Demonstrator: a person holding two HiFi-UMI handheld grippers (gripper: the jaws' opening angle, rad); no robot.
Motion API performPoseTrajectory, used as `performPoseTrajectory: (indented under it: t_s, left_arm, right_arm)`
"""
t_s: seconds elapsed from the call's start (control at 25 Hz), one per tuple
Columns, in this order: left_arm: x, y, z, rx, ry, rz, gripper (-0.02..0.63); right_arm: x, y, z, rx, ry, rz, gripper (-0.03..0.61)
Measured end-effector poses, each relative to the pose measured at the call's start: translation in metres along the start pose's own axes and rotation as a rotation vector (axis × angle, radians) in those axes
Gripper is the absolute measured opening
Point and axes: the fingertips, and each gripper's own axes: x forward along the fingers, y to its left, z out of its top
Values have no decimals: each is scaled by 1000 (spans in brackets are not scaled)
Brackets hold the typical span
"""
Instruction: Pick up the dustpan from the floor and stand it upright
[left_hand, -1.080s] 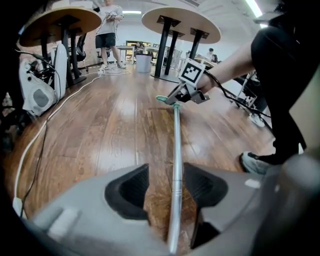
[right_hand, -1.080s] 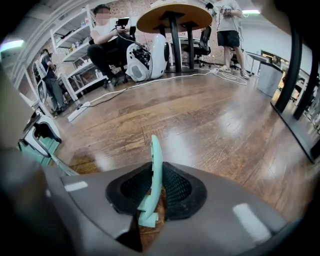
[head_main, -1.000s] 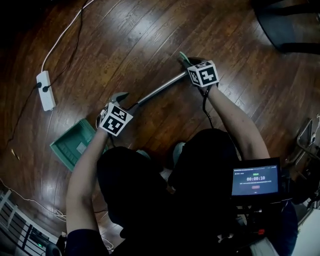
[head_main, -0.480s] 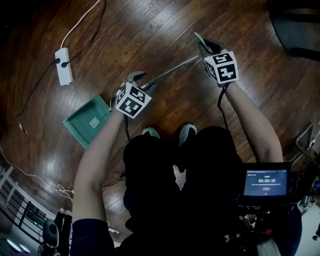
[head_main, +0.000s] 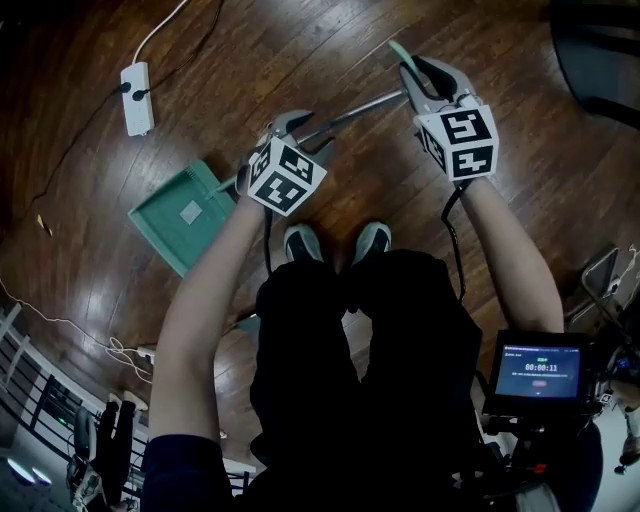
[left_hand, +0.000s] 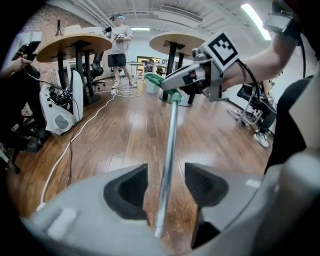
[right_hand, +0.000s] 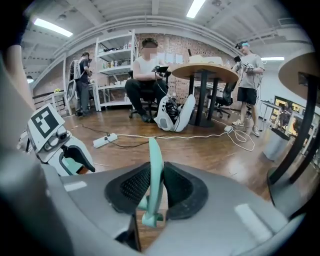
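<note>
I have the dustpan (head_main: 185, 215) slung between both tools above the dark, glossy plank floor (head_main: 300, 40). Its pan is a flat, squarish tray of mint-green plastic with a raised rim, lying at eight o'clock from my left gripper (head_main: 300, 125). I cannot tell whether it touches the boards. From the pan a slim, shiny metal tube (head_main: 365, 108) runs toward two o'clock and ends in a green grip (right_hand: 153, 165), a thin, flat plastic blade.

In the left gripper view the fingers stand apart. The tube passes straight up between their dark ribbed pads, with a sliver of floor showing on each side of it. On my right gripper (right_hand: 156, 187) the fingers are opening. The green grip stands edge-on between the two rubbery, finely ridged pads, which touch its flat faces.

A white, oblong power strip (head_main: 137, 97) with a white and a black cord lies at ten o'clock, well apart from the pan. Two pale shoes (head_main: 300, 242) sit at six o'clock of the tube.
</note>
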Motion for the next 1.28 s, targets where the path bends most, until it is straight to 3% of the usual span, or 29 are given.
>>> performPoseTrajectory:
  t_s: [0.12, 0.4, 0.64, 1.0, 1.28]
  left_arm:
    - [-30, -3, 0, -33, 19, 37, 232]
    - [-105, -40, 42, -82, 30, 40, 230]
    - [-151, -57, 64, -50, 46, 19, 218]
    - [-206, -81, 127, -26, -11, 40, 202]
    - [-213, -108, 192, 198, -100, 50, 112]
  right_arm:
    - [-24, 23, 32, -23, -19, 20, 87]
    - [-112, 84, 113, -181, -9, 104, 100]
    - [-144, 129, 147, -187, -11, 129, 110]
    - [-218, 155, 233, -386, -52, 38, 112]
    - [-259, 153, 261, -518, -64, -16, 112]
